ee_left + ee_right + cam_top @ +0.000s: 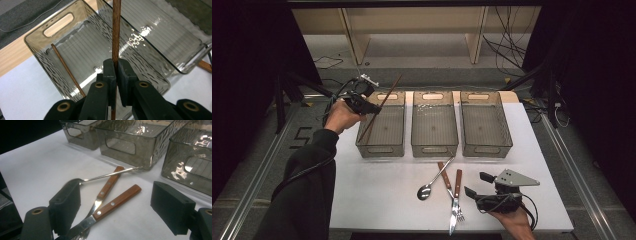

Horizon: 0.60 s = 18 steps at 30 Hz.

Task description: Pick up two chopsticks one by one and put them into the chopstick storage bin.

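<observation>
My left gripper (373,108) clamping a chopstick (383,103) over the left bin (381,149), second chopstick (67,69) inside, right gripper (476,184) jaws wide, cutlery at its 9 o'clock.

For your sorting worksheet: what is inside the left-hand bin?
One chopstick lies slanted inside the left bin. The left claw, shut on a second chopstick, holds it above that bin. The claw covers part of the bin's floor in the left gripper view.

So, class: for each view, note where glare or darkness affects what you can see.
High view: dark surroundings, evenly lit white table. Left gripper view: bright glare on the middle bin's rippled bottom, beside the held chopstick. Right gripper view: reflections on the bin walls and spoon; black upper-left corner.
</observation>
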### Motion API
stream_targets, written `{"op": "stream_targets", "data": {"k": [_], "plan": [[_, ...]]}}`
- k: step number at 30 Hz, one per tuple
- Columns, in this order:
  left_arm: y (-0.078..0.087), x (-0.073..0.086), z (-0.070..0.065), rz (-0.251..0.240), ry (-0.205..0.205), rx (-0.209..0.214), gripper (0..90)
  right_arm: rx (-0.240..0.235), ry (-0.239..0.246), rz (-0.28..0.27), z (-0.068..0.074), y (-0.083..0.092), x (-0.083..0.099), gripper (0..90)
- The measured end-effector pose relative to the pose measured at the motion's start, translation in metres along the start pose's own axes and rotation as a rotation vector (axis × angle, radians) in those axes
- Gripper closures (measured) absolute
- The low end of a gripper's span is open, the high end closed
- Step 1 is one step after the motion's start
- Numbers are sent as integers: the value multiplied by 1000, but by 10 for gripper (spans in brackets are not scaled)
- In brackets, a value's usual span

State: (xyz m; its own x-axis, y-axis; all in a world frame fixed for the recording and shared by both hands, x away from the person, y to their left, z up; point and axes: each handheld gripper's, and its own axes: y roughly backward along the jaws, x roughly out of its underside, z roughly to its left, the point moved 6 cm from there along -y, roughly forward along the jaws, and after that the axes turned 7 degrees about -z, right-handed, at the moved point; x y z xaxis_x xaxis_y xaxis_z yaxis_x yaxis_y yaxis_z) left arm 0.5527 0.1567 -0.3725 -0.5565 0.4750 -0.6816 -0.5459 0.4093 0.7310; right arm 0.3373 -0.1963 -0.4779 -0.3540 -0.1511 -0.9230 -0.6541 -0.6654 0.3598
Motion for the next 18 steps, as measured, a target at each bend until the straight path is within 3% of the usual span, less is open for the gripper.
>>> {"op": "stream_targets", "data": {"k": [9,18], "plan": [[-14,2,7,-41,55,-13,847,-1,-2,-1,0,0,0,246],[-29,15,17,-28,110,-44,847,-1,-1,0,0,0,0,246]]}}
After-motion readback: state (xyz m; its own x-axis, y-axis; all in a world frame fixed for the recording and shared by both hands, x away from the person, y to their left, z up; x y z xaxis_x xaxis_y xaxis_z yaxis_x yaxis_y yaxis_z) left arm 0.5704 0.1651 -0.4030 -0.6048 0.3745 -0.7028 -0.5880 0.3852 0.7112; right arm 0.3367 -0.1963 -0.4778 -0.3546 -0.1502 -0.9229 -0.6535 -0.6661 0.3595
